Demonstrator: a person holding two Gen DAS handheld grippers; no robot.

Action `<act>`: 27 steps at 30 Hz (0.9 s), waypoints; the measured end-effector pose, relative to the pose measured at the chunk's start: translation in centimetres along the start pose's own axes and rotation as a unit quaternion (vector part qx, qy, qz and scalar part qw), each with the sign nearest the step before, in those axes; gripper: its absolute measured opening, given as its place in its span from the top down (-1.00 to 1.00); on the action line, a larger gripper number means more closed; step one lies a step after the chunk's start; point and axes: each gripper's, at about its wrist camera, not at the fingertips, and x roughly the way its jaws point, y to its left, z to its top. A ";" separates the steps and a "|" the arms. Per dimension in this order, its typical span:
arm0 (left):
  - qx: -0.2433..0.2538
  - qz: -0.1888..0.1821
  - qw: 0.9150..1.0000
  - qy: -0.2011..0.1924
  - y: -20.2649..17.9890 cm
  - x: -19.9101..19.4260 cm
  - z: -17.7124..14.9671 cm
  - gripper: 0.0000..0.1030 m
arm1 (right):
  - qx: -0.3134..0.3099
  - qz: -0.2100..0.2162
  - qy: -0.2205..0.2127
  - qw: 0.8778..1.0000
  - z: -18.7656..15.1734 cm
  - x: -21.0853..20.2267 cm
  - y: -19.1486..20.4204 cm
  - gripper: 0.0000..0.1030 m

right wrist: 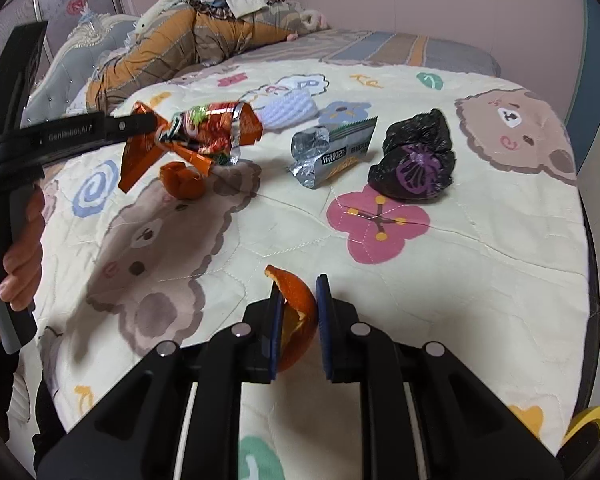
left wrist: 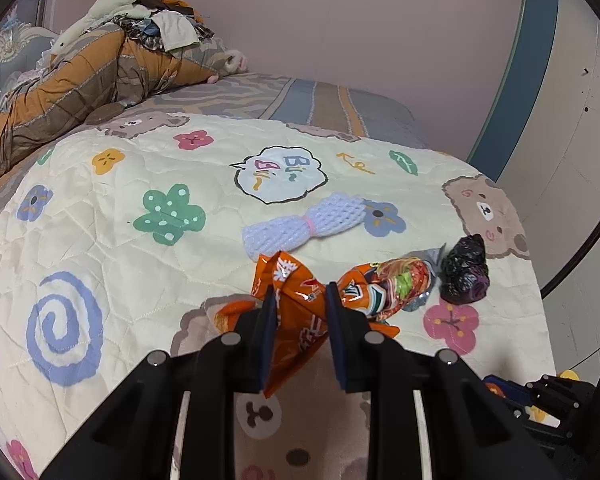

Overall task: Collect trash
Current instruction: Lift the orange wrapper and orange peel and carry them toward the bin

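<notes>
My left gripper [left wrist: 300,292] is shut on a crumpled orange snack wrapper [left wrist: 300,320], held just above the bed. From the right wrist view the same wrapper [right wrist: 204,132] hangs from the left gripper's fingers [right wrist: 140,124]. My right gripper [right wrist: 299,284] is shut on a curled orange peel [right wrist: 300,308], lifted off the quilt. A second orange peel [right wrist: 182,180] lies under the wrapper. A silver foil wrapper [right wrist: 332,152], a knotted black plastic bag [right wrist: 416,160] and a white foam fruit net [left wrist: 304,222] lie on the quilt.
The cartoon-print quilt [left wrist: 120,280] covers the bed. A heap of bedding and clothes [left wrist: 100,68] lies at the head end, against the pink wall. A person's hand [right wrist: 20,248] grips the left gripper's handle. The bed edge drops off to the right.
</notes>
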 end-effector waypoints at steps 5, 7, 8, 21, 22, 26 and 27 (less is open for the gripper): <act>0.003 -0.013 1.000 0.001 -0.8 -1.7 -1.6 0.56 | 0.003 -0.004 -0.021 1.000 -0.5 -2.9 -0.6 0.71; 0.003 -0.017 1.000 0.000 -1.2 -2.3 -2.1 0.57 | 0.007 -0.007 -0.030 0.999 -0.7 -4.1 -0.9 0.71; 0.003 -0.021 1.000 0.000 -1.5 -2.7 -2.4 0.57 | 0.009 -0.008 -0.036 0.999 -0.8 -4.8 -1.2 0.71; 0.018 -0.054 0.998 -0.012 -5.5 -7.0 -5.3 0.56 | 0.034 -0.023 -0.079 0.996 -3.7 -11.7 -4.4 0.71; 0.018 -0.055 0.998 -0.015 -5.9 -7.3 -5.7 0.56 | 0.035 -0.023 -0.080 0.996 -3.9 -12.0 -4.6 0.71; 0.022 -0.065 0.998 -0.016 -7.1 -8.3 -6.6 0.56 | 0.038 -0.029 -0.089 0.995 -4.8 -14.0 -5.4 0.71; 0.024 -0.067 0.997 -0.017 -7.4 -8.5 -6.7 0.56 | 0.038 -0.032 -0.092 0.995 -5.0 -14.5 -5.6 0.71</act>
